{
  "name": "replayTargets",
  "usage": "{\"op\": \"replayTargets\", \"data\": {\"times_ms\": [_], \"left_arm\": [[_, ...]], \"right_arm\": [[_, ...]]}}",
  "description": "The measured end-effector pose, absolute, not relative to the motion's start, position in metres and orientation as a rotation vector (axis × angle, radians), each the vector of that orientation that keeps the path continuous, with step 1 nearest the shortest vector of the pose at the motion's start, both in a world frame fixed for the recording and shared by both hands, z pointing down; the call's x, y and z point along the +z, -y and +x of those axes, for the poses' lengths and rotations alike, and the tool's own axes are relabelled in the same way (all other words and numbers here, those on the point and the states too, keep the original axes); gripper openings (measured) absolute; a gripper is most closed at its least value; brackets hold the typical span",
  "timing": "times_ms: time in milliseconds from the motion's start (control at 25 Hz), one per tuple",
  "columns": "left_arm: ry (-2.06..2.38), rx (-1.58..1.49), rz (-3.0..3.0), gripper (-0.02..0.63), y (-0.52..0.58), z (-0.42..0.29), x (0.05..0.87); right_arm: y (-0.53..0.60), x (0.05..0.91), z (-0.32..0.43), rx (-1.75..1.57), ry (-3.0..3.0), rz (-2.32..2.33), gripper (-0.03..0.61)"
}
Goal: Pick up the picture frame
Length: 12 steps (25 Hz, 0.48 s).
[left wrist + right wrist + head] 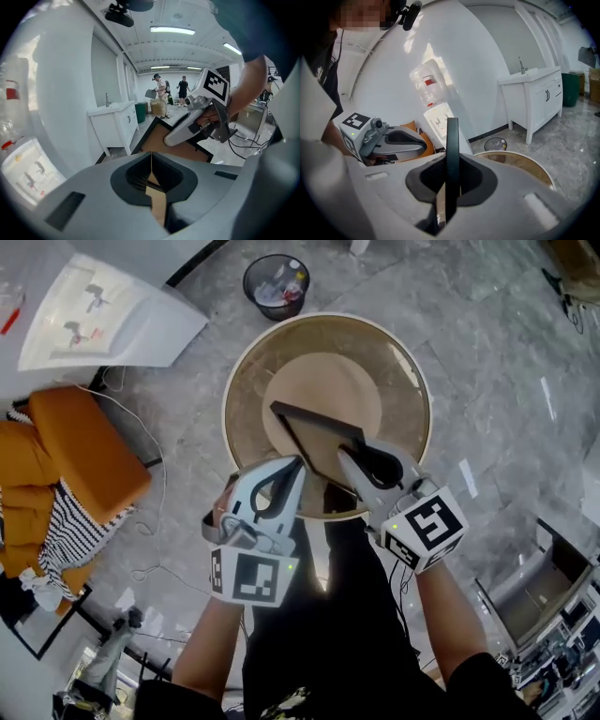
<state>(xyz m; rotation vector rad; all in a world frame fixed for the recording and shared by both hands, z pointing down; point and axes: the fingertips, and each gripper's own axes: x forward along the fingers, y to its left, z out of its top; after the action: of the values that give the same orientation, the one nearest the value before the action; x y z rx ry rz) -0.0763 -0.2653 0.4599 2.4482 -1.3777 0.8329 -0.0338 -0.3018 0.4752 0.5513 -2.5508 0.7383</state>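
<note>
I read the picture frame (314, 442) as black round its edge, with a plain brown cardboard back. The left gripper (298, 467) and the right gripper (345, 457) are both pale grey with black pads, and each carries a cube of black-and-white square markers. The round table (417, 390) is tan with a lighter beige centre and a pale rim. The floor (506, 352) is grey veined marble. The waste bin (248, 282) is black, the sofa (84, 465) orange, the cloth (80, 526) striped black and white.
</note>
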Motion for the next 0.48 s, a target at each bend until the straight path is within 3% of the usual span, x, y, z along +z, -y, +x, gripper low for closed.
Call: {"op": "replayTargets", "data": {"times_ms": [480], "left_arm": [[1.498,0.688,2.481,0.020,0.258,-0.063,0.338]], "right_arm": [[0.283,0.351,-0.006,0.679,2.677,0.632,0.037]]}}
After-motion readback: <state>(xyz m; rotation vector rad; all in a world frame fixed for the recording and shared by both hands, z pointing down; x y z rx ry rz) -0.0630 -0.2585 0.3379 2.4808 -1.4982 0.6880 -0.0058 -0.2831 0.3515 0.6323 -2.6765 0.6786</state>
